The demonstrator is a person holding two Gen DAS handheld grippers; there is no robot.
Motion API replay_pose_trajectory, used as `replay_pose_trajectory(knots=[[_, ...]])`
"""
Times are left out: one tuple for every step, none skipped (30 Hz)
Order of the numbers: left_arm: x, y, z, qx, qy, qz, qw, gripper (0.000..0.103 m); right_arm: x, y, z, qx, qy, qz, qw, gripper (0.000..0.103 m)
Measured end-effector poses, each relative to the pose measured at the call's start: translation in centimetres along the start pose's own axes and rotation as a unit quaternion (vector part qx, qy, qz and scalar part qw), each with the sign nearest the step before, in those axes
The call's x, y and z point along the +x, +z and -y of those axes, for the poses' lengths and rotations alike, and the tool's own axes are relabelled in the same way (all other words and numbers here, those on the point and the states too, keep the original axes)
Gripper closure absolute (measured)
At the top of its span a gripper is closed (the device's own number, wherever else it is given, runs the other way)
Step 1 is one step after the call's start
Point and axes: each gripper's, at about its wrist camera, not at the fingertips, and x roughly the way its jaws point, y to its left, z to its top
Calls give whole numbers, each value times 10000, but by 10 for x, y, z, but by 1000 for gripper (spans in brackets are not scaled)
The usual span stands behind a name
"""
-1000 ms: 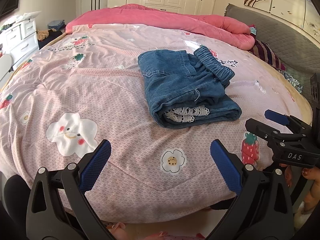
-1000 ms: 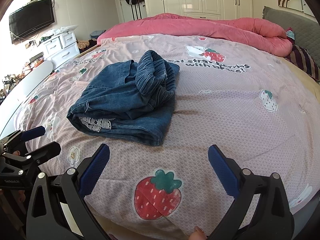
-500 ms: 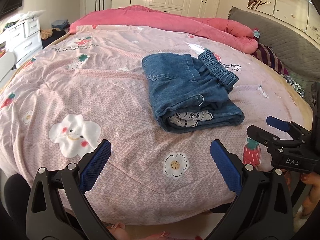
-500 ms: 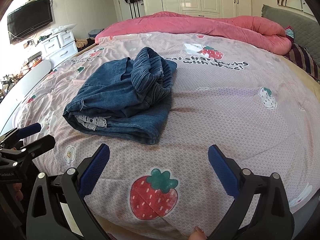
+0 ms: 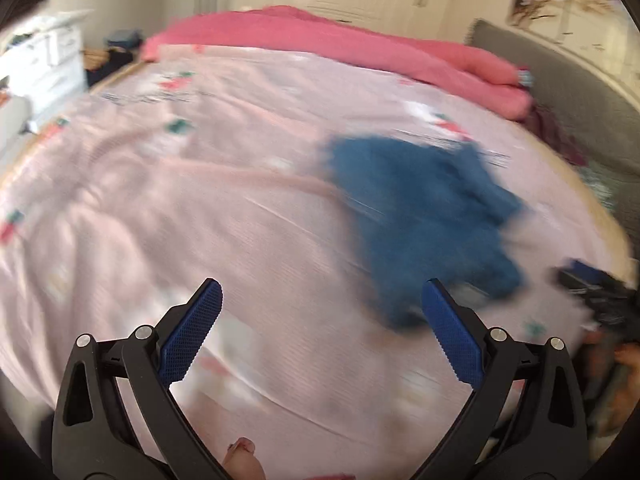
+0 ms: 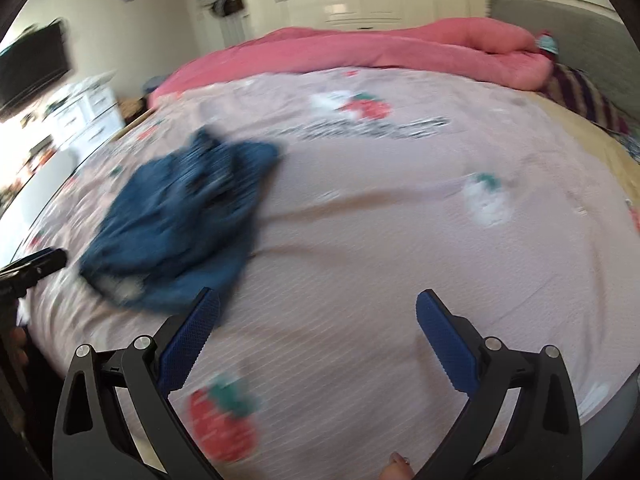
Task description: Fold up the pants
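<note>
One pink printed bedspread [image 5: 200, 220] fills both blurred views, with a pink duvet [image 6: 400, 52] bunched at its far end. Folded blue pants [image 5: 424, 216] lie on it, ahead and right of the left gripper [image 5: 322, 324], ahead and left of the right gripper [image 6: 318, 328]. Both grippers hover spread wide, grasping nothing.

One pair of blue pants [image 5: 424, 220] lies on one bed [image 5: 200, 220]. Two grippers show: the left gripper [image 5: 320, 322] and the right gripper [image 6: 318, 330]. One pink quilt [image 6: 400, 50], one television [image 6: 30, 68].
</note>
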Motion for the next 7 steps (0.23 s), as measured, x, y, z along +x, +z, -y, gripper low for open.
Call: replay_pose_trajectory(knots=[[15,13,-21,-20,216,-90,9997,9,6,10,17,164,-123,3,9998,5],[27,21,-38,-75,434,-190,9989,9,14,20,36,325,-278,-72,9991,5],[41,30,-55,-152,658,-334,9972,9,23,31,56,483,-458,-140,9977,5],[58,40,-78,-286,963,-453,9939,9,33,41,76,657,-682,-195,9953,5],[70,48,-95,-450,1197,-494,9906,9,43,52,94,763,-933,-217,9925,5],[81,54,-111,-584,1313,-532,9882,9,54,62,110,819,-1103,-273,9901,5],[94,63,-130,-782,1394,-602,9853,9,65,71,125,919,-1312,-385,9863,5]])
